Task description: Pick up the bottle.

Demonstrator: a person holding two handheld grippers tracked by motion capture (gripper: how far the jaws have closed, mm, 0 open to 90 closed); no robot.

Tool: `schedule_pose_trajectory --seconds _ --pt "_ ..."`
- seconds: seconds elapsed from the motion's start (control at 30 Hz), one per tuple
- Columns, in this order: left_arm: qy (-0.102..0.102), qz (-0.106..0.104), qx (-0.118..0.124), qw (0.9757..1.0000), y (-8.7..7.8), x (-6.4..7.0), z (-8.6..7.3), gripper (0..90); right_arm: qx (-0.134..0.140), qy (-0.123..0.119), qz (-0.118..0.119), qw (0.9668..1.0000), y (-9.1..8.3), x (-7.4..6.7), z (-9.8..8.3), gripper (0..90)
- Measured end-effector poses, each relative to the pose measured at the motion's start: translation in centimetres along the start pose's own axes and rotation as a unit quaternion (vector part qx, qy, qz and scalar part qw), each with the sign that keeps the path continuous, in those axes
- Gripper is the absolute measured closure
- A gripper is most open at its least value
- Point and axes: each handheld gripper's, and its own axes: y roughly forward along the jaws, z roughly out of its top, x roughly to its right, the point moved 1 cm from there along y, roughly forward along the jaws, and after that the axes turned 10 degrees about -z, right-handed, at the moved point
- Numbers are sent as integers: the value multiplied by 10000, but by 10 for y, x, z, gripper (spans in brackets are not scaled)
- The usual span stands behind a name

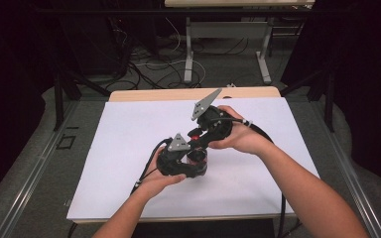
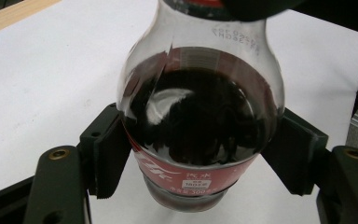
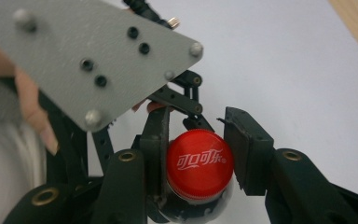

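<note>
**Two Grippers, One Cola Bottle**

On the white table sheet (image 1: 129, 148), just past centre toward five o'clock, both hands meet over a small cola bottle (image 2: 200, 121). Largest first: the sheet is broad and smooth, so the bottle's base could skate on it. Next, the left gripper (image 1: 191, 166), coming in from seven o'clock, has its jaws pressed onto the bottle's round belly, pads flat against the red label (image 2: 186, 175). That's the right place to brace it: the body looks part full of dark drink, so fairly weighty, stiff with fizz, and glossy enough to slip. Now the right gripper (image 1: 197, 140), reaching from two o'clock, is pinched onto the red cap (image 3: 199, 164). Smallest piece, hardest grip: a ribbed, rigid cap, likely needing firm squeeze and a clean twist while the belly stays locked.
</note>
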Motion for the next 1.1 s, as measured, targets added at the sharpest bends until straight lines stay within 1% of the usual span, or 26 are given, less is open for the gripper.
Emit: schedule_pose_trajectory --seconds 0.03,0.07,0.17,0.2,0.23,0.27,0.3,0.33,0.37,0.4,0.47,0.5,0.53,0.6,0.67,0.7,0.73,0.77,0.8,0.83,0.87,0.9,0.97,1.0,1.03,1.1 --pt "1 -26 4 10000 0 0 0 300 61 -267 190 9994 0 3 -1 615" --pt "37 -25 13 10000 0 0 0 300 106 -410 300 9987 0 6 -1 614" --pt "28 -17 6 10000 0 0 0 300 116 -379 352 9986 0 7 -3 611" --pt "30 -4 -5 10000 0 0 0 300 161 -444 256 9986 1 7 -2 603" --pt "29 -16 3 10000 0 0 0 300 116 -416 237 9988 0 5 -2 548" --pt "17 -2 16 10000 0 -1 0 300 44 -214 97 9997 1 1 -2 462" --pt "15 53 8 10000 -1 -2 0 300 57 -229 -48 9997 1 0 -1 432" --pt "15 53 8 10000 -1 -2 0 300 57 -229 -48 9997 1 0 -1 432" --pt "-10 68 26 10000 -1 -3 0 300 -90 15 -255 9996 0 -5 -1 412" --pt "-10 68 26 10000 -1 -3 0 300 -90 15 -255 9996 0 -5 -1 412" --pt "-69 80 78 9999 -2 -3 0 300 -122 303 -497 9982 -2 -10 1 385" --pt "-78 65 84 9999 -2 -3 0 300 -122 303 -497 9982 -2 -10 1 385" --pt "-80 134 99 9998 -2 -4 0 300 -85 571 -653 9962 -3 -12 2 378" --pt "-115 111 102 9998 -2 -4 0 300 -63 834 -966 9918 -4 -14 2 366" --pt "-99 141 104 9998 -2 -5 0 300 -73 928 -999 9906 -4 -16 2 346" --pt "-112 146 114 9998 -3 -5 0 300 -35 1101 -1200 9866 -4 -18 3 344" --pt "-128 155 124 9997 -3 -5 0 300 -16 1234 -1267 9842 -3 -19 3 344" --pt "-118 155 99 9998 -3 -5 0 300 -16 1234 -1267 9842 -3 -19 3 344" --pt "-157 173 148 9996 -3 -5 0 300 -24 1405 -1368 9806 -3 -21 2 343" --pt "-156 173 140 9996 -3 -5 0 300 -24 1405 -1368 9806 -3 -21 2 343" --pt "-154 166 133 9997 -3 -5 0 300 53 1543 -1551 9758 -2 -22 2 362" --pt "-128 163 101 9997 -3 -5 0 300 47 1594 -1591 9743 -1 -23 2 386" --pt "-137 170 118 9997 -2 -5 0 300 75 1619 -1638 9731 0 -25 2 448" --pt "-145 115 43 9998 -3 -5 1 300 75 1619 -1638 9731 0 -25 2 448" --pt "-139 120 58 9998 -3 -5 0 300 109 1589 -1651 9733 2 -26 2 546" --pt "-134 146 57 9998 -3 -5 1 300 168 1583 -1678 9729 3 -26 1 569"
